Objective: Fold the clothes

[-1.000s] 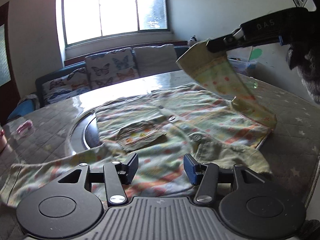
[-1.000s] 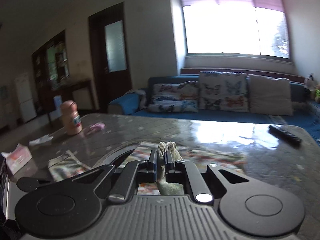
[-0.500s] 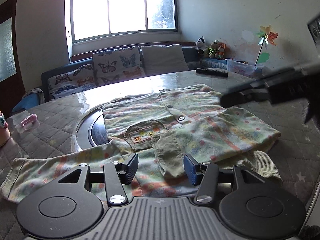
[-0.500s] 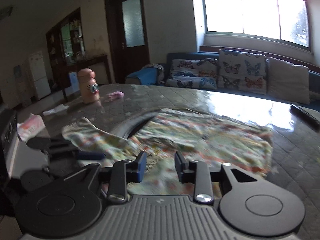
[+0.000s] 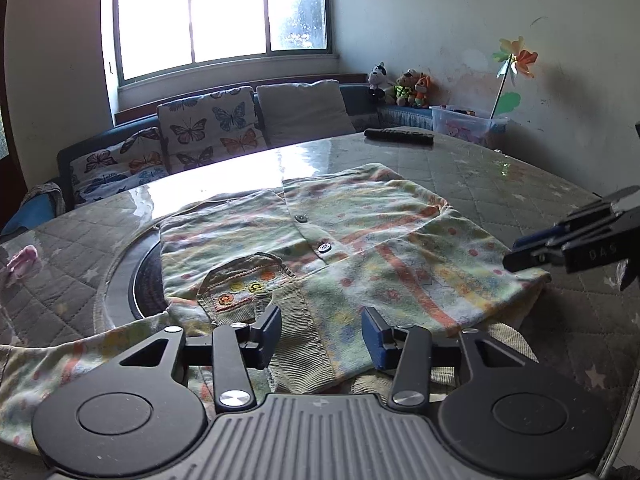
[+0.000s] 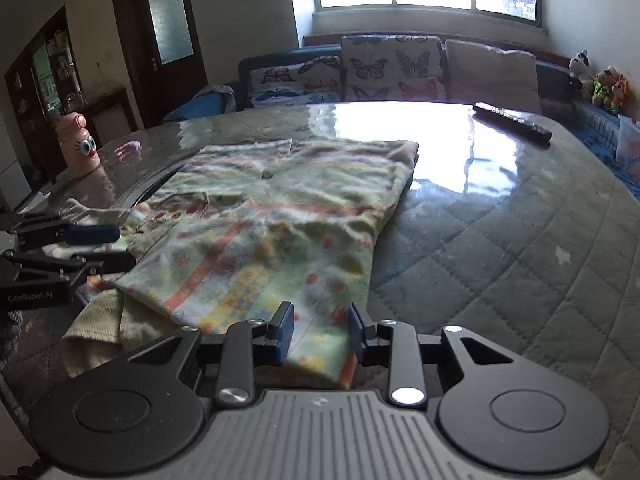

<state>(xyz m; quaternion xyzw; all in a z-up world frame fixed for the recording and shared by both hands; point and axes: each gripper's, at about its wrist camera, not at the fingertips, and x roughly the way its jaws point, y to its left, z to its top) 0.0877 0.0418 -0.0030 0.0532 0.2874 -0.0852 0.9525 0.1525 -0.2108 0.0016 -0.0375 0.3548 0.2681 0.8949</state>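
A small patterned green shirt (image 5: 360, 240) with buttons and a chest pocket lies on the round table, its right sleeve folded across the front. Its left sleeve (image 5: 60, 364) still stretches out flat to the left. My left gripper (image 5: 320, 332) is open and empty, just above the shirt's near edge. My right gripper (image 6: 318, 330) is open and empty over the shirt's folded right side (image 6: 280, 248). The right gripper also shows in the left wrist view (image 5: 532, 252), beside the shirt's right edge. The left gripper shows at the left of the right wrist view (image 6: 96, 248).
The table (image 5: 500, 184) has a quilted cover and an inset round plate (image 5: 120, 280). A black remote (image 5: 398, 136) lies at the far side. A pink bottle with a face (image 6: 76, 144) and a small pink thing (image 6: 128, 148) stand at the left. A sofa with cushions (image 5: 208, 132) is behind.
My right gripper laid the sleeve it held across the shirt, opened, and drew back to the shirt's right side. My left gripper stayed open and hardly moved.
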